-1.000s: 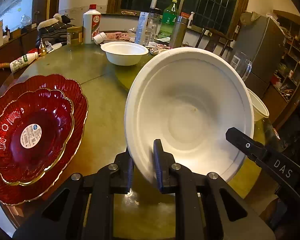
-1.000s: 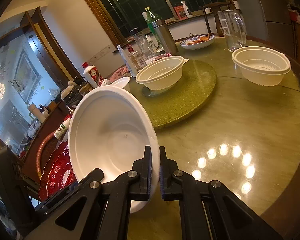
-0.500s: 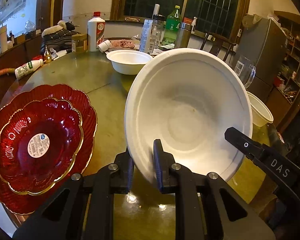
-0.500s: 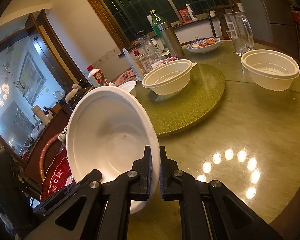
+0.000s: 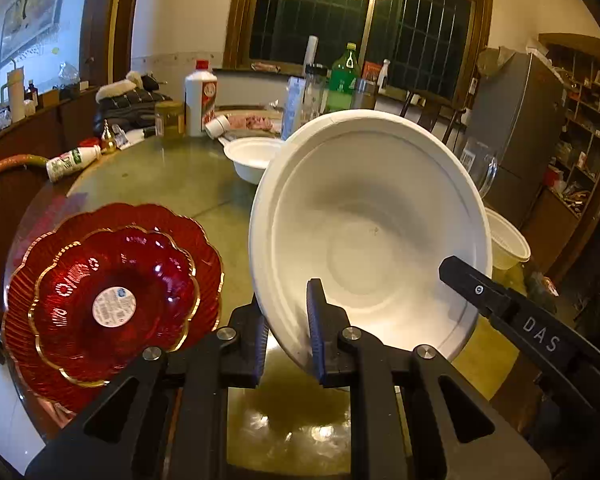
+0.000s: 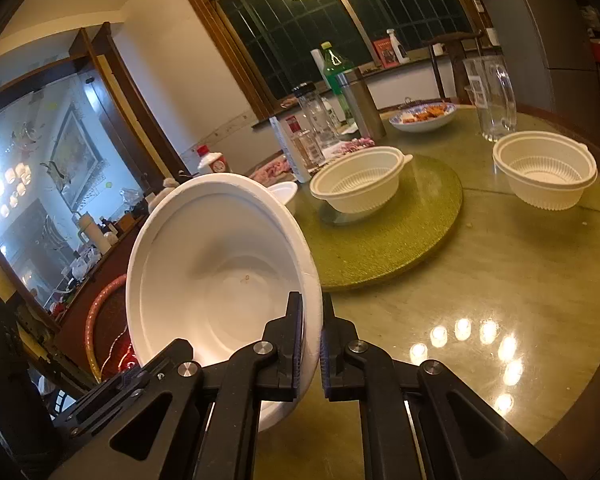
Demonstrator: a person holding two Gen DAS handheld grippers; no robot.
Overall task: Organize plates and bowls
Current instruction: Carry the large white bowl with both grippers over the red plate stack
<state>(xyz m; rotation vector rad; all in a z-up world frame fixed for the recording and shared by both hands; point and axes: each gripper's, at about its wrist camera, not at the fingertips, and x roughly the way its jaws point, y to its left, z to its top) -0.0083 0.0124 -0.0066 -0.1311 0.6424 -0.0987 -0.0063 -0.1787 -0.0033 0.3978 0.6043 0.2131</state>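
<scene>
Lifted higher now, bowl (image 5: 370, 236) rides above the table (image 6: 480, 280), both my left gripper (image 5: 288, 320) and right gripper (image 6: 311, 344) clamped on its rim, ready for stacking.

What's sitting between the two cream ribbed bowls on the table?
Nothing: between the cream bowl on the turntable and the cream bowl off it the right wrist view shows only turntable mat and bare tabletop.

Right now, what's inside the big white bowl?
The big white bowl looks empty except for a tiny speck. Both tongs pinch and cover small patches of its rim.
</scene>
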